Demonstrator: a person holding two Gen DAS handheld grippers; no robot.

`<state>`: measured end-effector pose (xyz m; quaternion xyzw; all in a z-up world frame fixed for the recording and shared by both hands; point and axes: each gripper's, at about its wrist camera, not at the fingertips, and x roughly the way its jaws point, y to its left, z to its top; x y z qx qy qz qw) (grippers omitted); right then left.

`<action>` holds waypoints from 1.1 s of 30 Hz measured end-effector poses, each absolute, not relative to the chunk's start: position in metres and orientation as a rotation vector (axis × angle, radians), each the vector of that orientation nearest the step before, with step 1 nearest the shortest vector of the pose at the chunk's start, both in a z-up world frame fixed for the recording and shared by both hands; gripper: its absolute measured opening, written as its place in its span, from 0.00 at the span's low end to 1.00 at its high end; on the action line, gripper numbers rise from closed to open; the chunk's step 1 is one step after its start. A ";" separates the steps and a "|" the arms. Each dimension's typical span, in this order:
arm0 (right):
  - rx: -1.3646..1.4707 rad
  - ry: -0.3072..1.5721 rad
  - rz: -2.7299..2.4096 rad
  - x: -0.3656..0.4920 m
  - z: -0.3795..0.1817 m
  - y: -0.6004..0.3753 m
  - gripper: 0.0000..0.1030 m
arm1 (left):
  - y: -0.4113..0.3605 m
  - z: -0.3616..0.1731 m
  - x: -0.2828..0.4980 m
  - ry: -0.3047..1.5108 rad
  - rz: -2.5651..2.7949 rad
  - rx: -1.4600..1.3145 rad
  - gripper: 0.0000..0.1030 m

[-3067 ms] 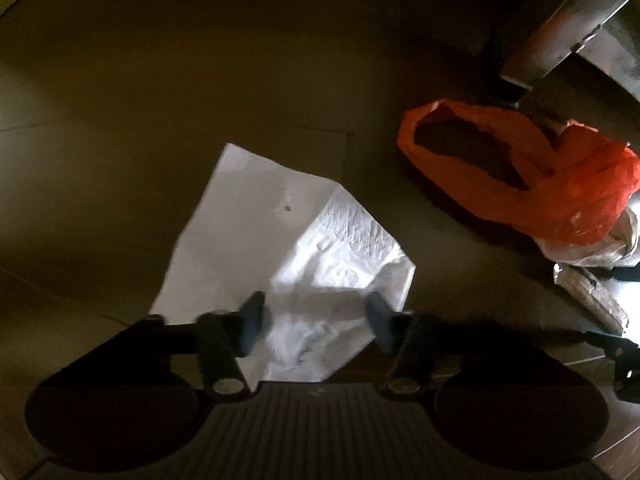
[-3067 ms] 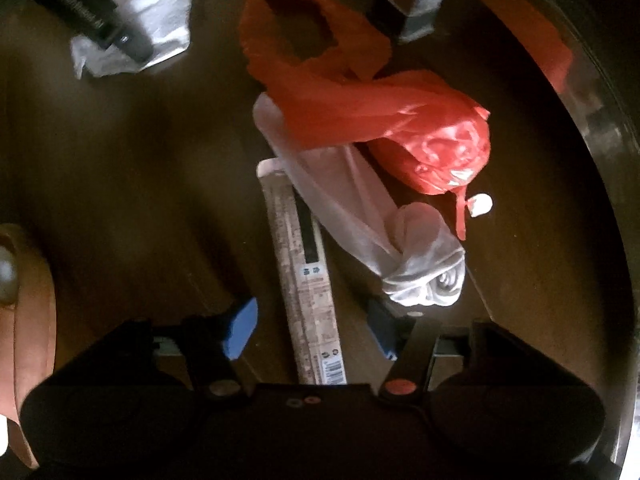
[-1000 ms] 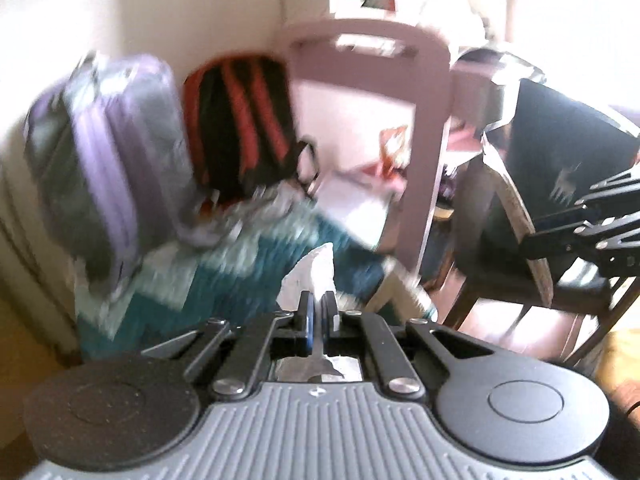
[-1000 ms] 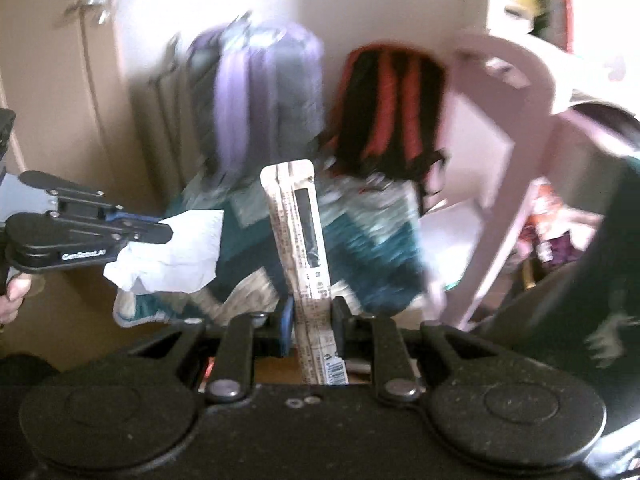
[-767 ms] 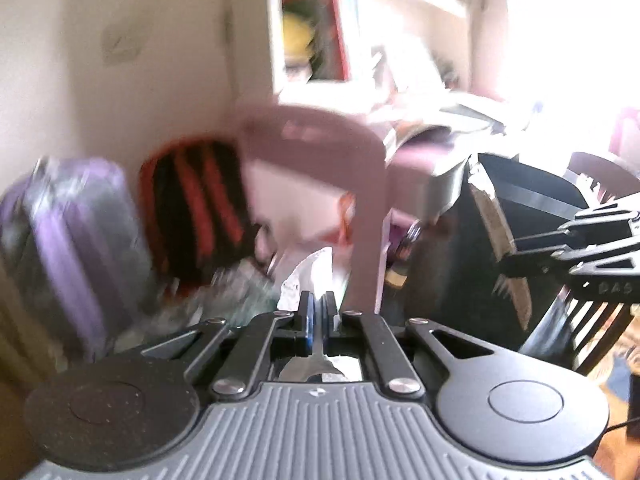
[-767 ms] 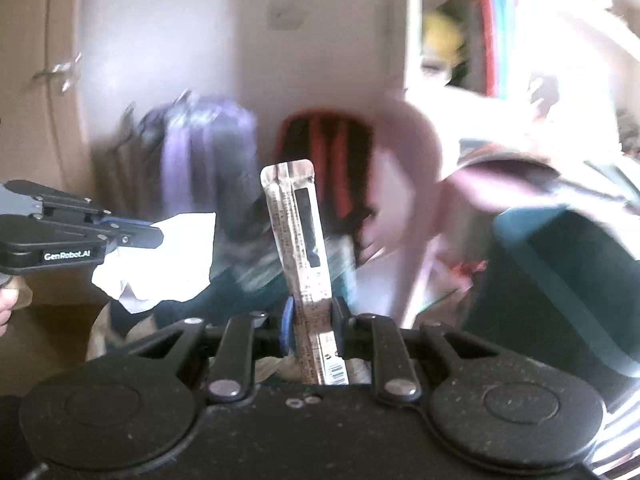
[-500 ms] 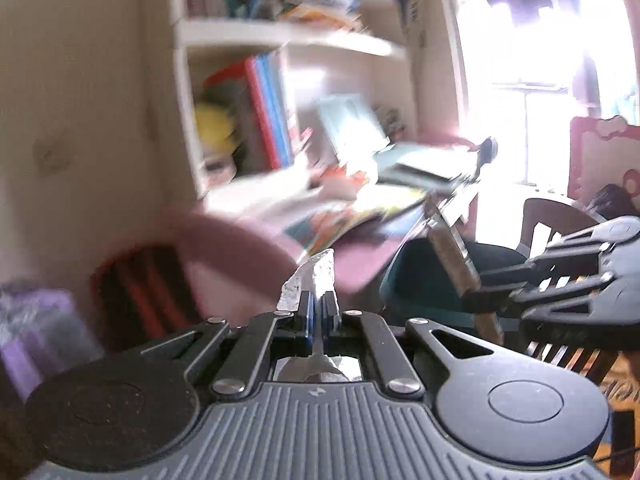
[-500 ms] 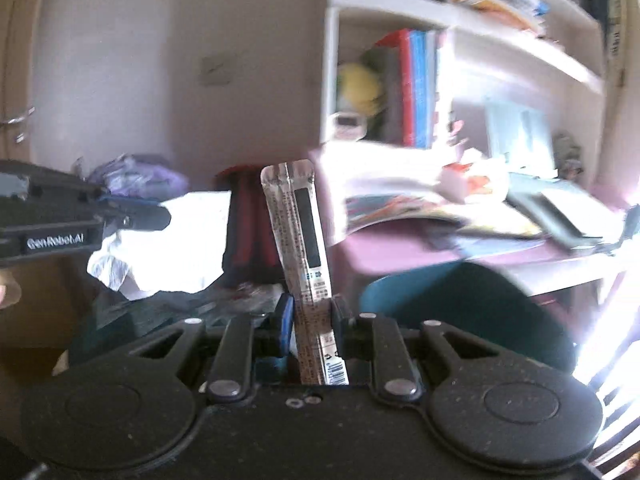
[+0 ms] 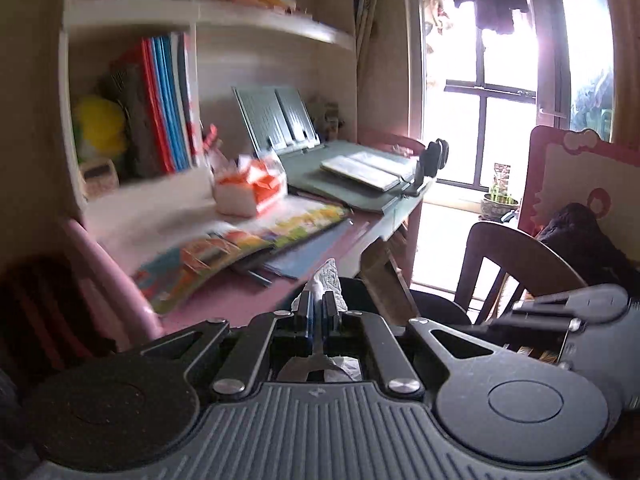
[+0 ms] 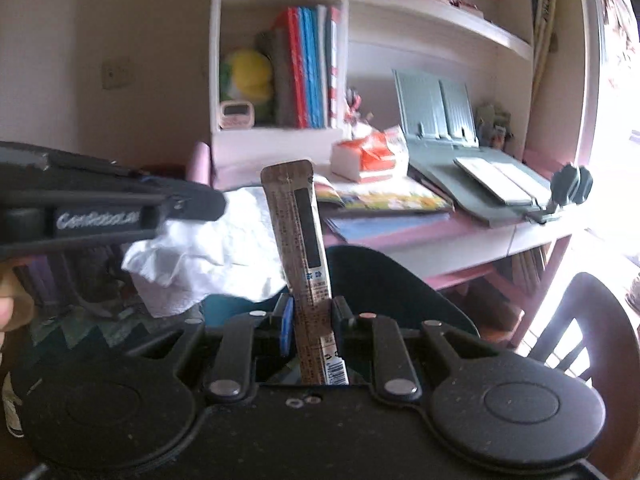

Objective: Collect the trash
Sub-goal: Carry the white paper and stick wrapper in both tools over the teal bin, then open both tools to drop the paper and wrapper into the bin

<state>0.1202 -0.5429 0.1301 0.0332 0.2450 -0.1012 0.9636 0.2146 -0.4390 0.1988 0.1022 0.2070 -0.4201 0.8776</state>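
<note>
- Since three seconds ago, both grippers have come up off the dark floor, each with a piece of trash, and the views now sweep across a pink desk (image 10: 460, 236) and bookshelf (image 10: 280, 60) instead of the floor; the red bag is no longer in sight.
- The left gripper (image 9: 318, 312) has its jaws nearly together, pinching the white tissue (image 9: 326, 280); in the right wrist view the same tissue (image 10: 208, 252) hangs crumpled below that gripper (image 10: 192, 204), at the left of the frame.
- The tissue looks very light, soft and easily torn, so a pinch on a bunched fold, as here, seems the safest hold; it may flutter if swung fast.
- The right gripper (image 10: 310, 312) is clamped on the lower part of the long snack wrapper (image 10: 300, 240), which stands upright between the fingers.
- The wrapper seems light, thin and somewhat slick, stiff enough to stand; a hold low on its flat faces looks right, though it could slide out.
- No bin shows in either view.
</note>
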 end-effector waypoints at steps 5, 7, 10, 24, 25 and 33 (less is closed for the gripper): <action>0.104 0.545 -0.211 0.136 0.108 -0.559 0.18 | -0.466 0.174 0.233 0.503 -0.868 0.206 0.04; 0.120 0.570 -0.209 0.140 0.099 -0.564 0.18 | -0.474 0.160 0.242 0.542 -0.856 0.218 0.04; 0.123 0.608 -0.214 0.146 0.086 -0.568 0.19 | -0.485 0.137 0.253 0.607 -0.837 0.252 0.04; 0.125 0.693 -0.198 0.153 0.058 -0.571 0.32 | -0.493 0.098 0.255 0.711 -0.839 0.310 0.10; 0.121 0.691 -0.199 0.151 0.059 -0.571 0.32 | -0.492 0.100 0.254 0.706 -0.837 0.312 0.12; 0.117 0.664 -0.211 0.135 0.077 -0.571 0.36 | -0.474 0.124 0.236 0.628 -0.827 0.293 0.57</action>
